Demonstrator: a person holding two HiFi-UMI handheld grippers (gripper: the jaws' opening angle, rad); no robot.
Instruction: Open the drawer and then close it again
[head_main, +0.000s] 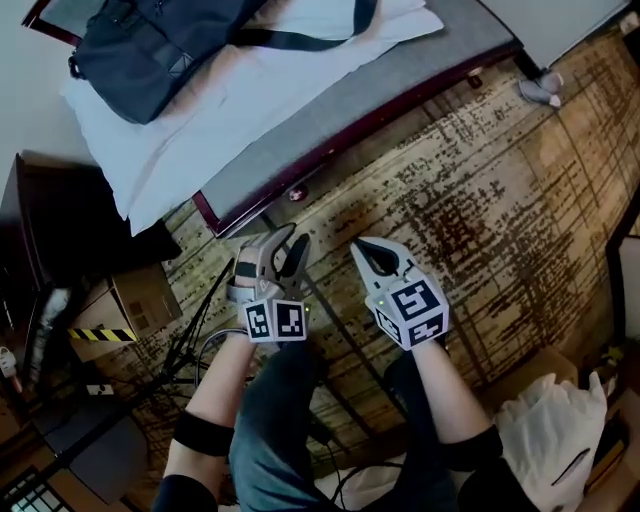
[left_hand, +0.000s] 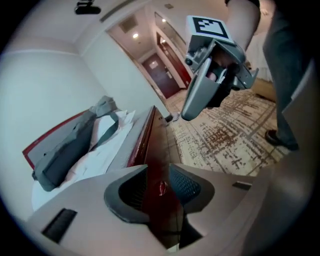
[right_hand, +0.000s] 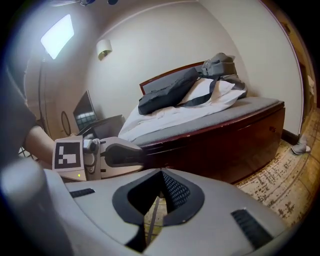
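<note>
A patterned beige carpet (head_main: 480, 200) covers the floor. The bed (right_hand: 225, 135) — dark red wooden frame, grey mattress, white bedding (head_main: 200, 110) — stands against a pale wall (right_hand: 150, 45), a dark bag (head_main: 150, 45) on its pillows, a wall lamp (right_hand: 104, 47) up beside the headboard.
</note>
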